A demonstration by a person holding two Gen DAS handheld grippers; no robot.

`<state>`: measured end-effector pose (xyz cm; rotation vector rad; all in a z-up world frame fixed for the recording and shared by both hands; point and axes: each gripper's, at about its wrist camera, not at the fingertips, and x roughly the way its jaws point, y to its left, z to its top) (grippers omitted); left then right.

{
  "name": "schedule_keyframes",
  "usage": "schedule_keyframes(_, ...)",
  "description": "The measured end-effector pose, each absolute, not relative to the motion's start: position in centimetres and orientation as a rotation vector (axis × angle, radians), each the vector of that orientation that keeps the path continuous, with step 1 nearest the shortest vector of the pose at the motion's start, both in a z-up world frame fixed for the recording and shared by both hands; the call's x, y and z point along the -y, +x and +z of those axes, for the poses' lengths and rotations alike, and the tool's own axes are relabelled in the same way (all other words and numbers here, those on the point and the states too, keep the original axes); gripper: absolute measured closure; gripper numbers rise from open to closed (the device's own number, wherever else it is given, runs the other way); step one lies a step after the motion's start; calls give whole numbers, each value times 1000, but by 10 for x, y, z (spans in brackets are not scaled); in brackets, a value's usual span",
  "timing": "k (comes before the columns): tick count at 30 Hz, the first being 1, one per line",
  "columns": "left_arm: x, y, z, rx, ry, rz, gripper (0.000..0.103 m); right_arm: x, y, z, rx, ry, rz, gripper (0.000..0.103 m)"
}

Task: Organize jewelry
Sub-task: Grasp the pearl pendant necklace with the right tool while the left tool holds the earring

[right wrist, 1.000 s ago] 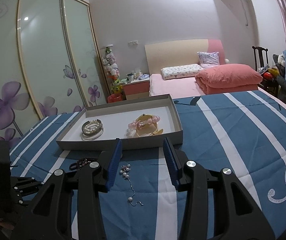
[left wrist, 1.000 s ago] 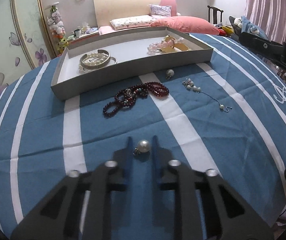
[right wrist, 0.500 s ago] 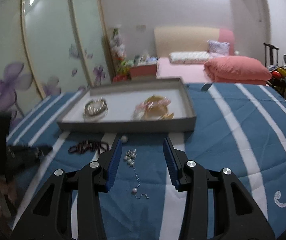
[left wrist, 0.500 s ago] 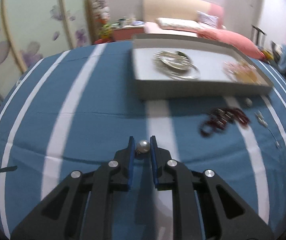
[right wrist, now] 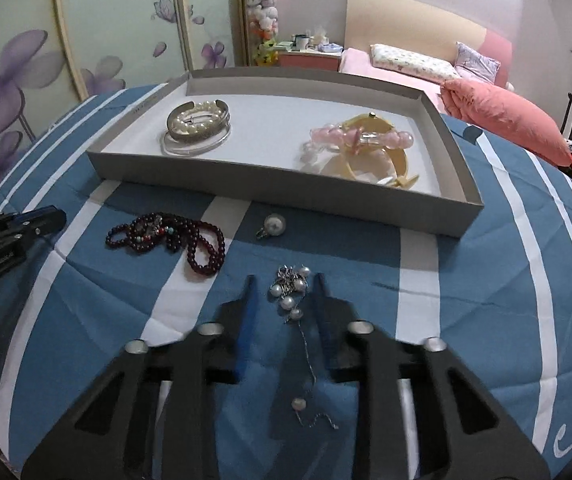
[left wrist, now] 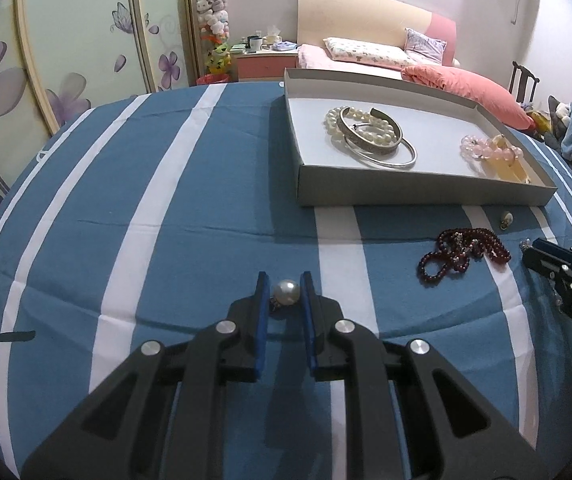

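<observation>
Now left tongs [left wrist: 285, 294] pinch pearl earring [left wrist: 285, 293]; right tongs [right wrist: 283, 294] spread.

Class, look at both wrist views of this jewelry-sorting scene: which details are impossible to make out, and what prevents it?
- Left wrist view: the fitting on the round white pearl pendant in the left gripper is shadowed by one finger.
- Left wrist view: the right gripper is cut off by the frame edge.
- Right wrist view: the silver pearl-cluster chain has links too small to resolve, and the right gripper fingers are motion-blurred.
- Right wrist view: the grey cardboard tray has its near wall hiding the floor behind it.
</observation>
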<state>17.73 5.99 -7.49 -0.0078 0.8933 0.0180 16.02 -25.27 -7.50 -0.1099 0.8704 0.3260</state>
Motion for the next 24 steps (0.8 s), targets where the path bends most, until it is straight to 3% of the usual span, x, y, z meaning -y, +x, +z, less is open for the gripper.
schedule_keyframes(1,-57,175,-75,-893,-8,18,87,254,160,-74,-875,-101,327,89)
schedule_keyframes(6,-49,174,-74,-891,-21,13,87,267,151,-73,-873,-51,329,92)
schedule_keyframes(7,-48,173,-75,-890,-26,11,87,271,148,-70,-853,-27,334,102)
schedule_keyframes(24,-53,163,-69,-851,-61,23,87,305,115,-23,-647,109,327,102)
